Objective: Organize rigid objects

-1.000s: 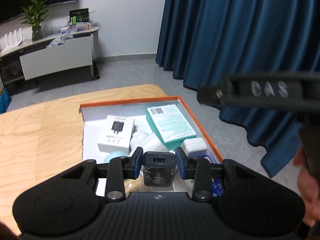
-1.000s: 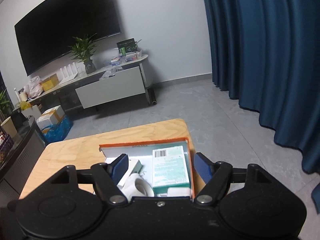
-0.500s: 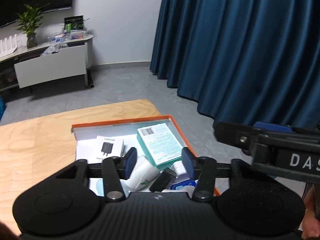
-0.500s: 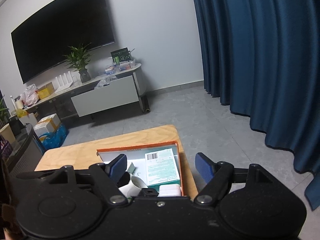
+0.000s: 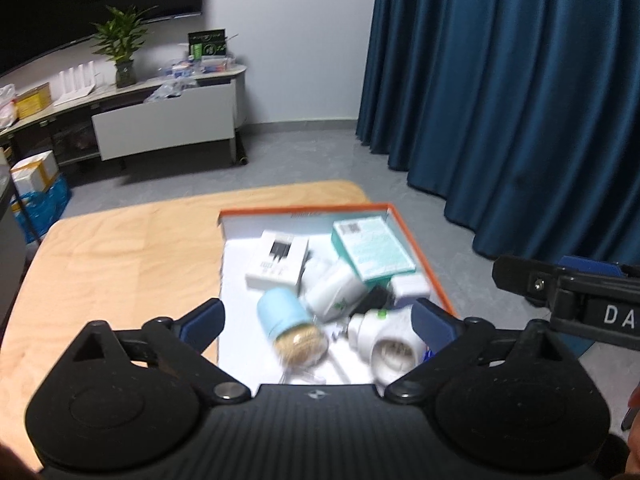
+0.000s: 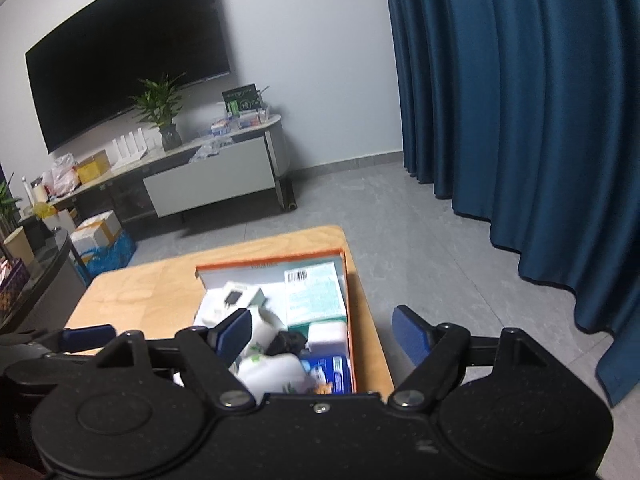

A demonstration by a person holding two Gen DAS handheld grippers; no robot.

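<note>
An orange-rimmed box (image 5: 424, 258) on the wooden table (image 5: 120, 256) holds several rigid objects: a teal carton (image 5: 372, 250), a white charger box (image 5: 278, 264), a white bottle (image 5: 334, 294), a black adapter (image 5: 374, 300), a blue-capped cork jar (image 5: 290, 330) and a white plug (image 5: 384, 338). My left gripper (image 5: 318, 320) is open and empty above the box's near end. My right gripper (image 6: 326, 336) is open and empty, also above the box (image 6: 348, 300). The right gripper shows at the right edge of the left wrist view (image 5: 568, 296).
Dark blue curtains (image 5: 500, 92) hang to the right, past the table's right edge. A TV stand (image 6: 208, 184) with a plant (image 6: 162, 110), and a large TV (image 6: 128, 80), stand against the far wall. Cartons (image 6: 96, 236) sit on the floor.
My left gripper has let go of the black adapter, opened wide and drawn back up. The adapter now lies in the box. My right gripper has stayed open and drawn back slightly.
</note>
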